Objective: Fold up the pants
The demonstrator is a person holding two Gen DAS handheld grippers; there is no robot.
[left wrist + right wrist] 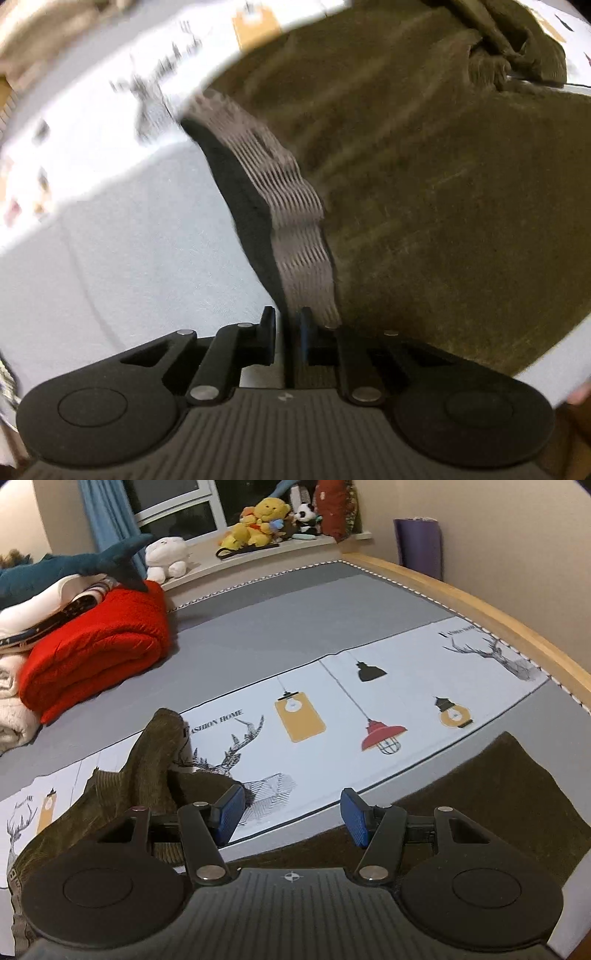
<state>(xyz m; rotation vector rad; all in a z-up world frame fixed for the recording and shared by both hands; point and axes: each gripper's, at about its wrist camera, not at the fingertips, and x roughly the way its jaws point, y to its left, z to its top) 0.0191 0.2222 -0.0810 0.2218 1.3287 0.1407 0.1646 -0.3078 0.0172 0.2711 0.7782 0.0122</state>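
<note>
The olive corduroy pants [443, 184] fill the right side of the left wrist view, lying on the grey and white bed sheet [129, 240]. Their grey ribbed waistband [295, 221] stands on edge and runs down between the fingers of my left gripper [288, 319], which is shut on it. In the right wrist view my right gripper [291, 814] hangs open over the printed sheet [332, 701], with nothing between its blue pads [229, 812]. The pants show there as a bunched part [147, 760] on the left and a flat part [498, 797] on the right.
A folded red blanket [99, 650] and a stack of clothes with a shark plush [74, 565] sit at the bed's far left. Stuffed toys [258, 524] line the window sill. The wooden bed rail [480, 605] bounds the right side, with a purple roll [417, 542] behind it.
</note>
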